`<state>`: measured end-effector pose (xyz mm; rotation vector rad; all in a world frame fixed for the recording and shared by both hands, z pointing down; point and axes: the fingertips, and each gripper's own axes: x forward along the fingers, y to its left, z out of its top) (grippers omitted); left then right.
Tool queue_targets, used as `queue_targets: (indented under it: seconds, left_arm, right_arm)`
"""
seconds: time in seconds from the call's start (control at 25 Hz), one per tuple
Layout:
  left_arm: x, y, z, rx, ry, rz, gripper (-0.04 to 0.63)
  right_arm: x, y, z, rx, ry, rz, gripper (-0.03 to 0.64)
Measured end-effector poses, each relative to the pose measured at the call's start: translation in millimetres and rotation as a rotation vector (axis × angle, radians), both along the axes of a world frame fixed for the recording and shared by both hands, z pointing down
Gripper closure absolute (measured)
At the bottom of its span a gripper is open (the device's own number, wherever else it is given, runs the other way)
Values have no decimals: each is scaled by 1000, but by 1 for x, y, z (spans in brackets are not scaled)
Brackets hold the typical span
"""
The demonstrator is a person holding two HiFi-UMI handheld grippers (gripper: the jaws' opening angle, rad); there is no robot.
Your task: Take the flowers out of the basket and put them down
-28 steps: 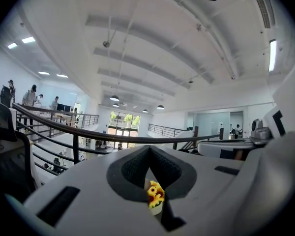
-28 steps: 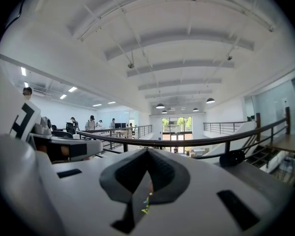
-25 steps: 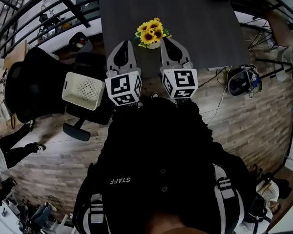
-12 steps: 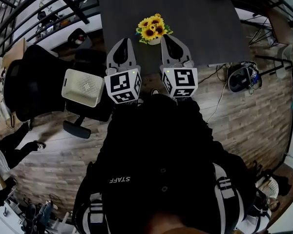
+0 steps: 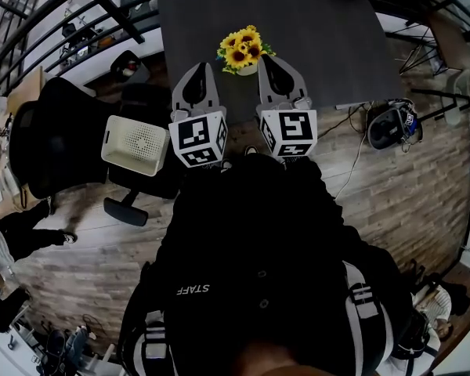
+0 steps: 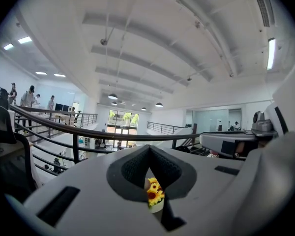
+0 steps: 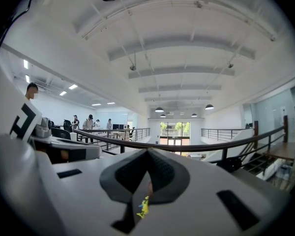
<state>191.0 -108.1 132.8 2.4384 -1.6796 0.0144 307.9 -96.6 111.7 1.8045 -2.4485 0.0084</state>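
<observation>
A bunch of yellow sunflowers (image 5: 243,49) in a small white pot stands on the dark table (image 5: 321,30), near its front edge. My left gripper (image 5: 201,67) and right gripper (image 5: 265,58) are held level side by side, tips just short of the flowers on either side. Both are shut with nothing in them. The left gripper view shows the flowers (image 6: 154,193) through the gap below the closed tips (image 6: 148,149). In the right gripper view only a sliver of the flowers (image 7: 143,208) appears under the closed tips (image 7: 148,151). A white basket (image 5: 135,143) rests on a black chair to my left, away from both grippers.
A black office chair (image 5: 59,135) stands left of the basket. A railing (image 5: 78,10) runs along the far left. A headset and cables (image 5: 388,128) lie on the wooden floor at the right. People stand in the distance beyond the railing.
</observation>
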Motion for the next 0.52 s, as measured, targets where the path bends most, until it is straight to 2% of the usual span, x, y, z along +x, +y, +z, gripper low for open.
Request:
queue_targets:
  seconds: [0.52]
  left_arm:
    - [3,-9,4,-12,-3,2,595]
  right_arm:
    - [-2,-9,-2,8,5,-11,604]
